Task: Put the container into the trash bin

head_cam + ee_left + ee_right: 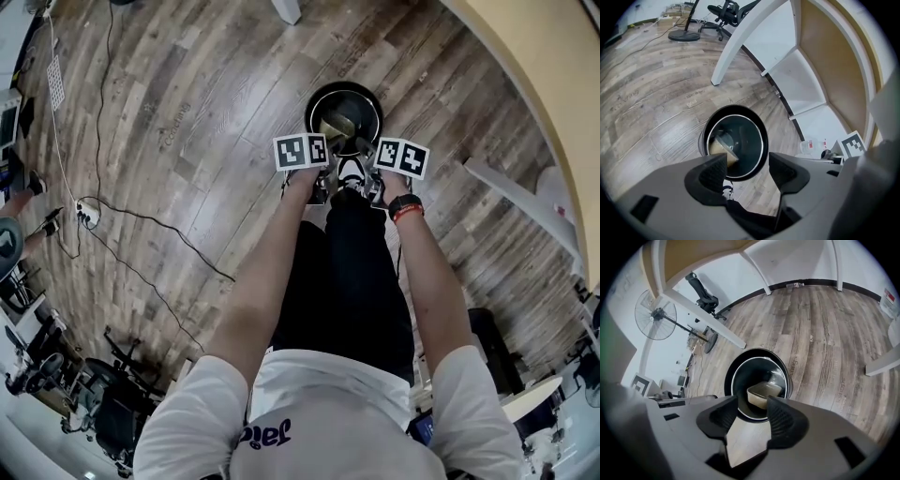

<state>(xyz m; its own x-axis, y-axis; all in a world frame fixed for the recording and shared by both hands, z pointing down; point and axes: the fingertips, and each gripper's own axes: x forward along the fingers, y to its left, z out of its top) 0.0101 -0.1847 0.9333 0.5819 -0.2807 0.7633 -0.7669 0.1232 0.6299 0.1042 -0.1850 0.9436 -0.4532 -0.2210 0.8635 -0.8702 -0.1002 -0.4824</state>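
Spread and empty, my left tongs (747, 168) and right tongs (752, 416) hang over the bin (729, 378) holding the container (764, 394): seemingly light, thin plastic, best pinched at its rim.

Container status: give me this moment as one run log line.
container: inside trash bin | left tongs: open, empty | right tongs: open, empty | task: looks done
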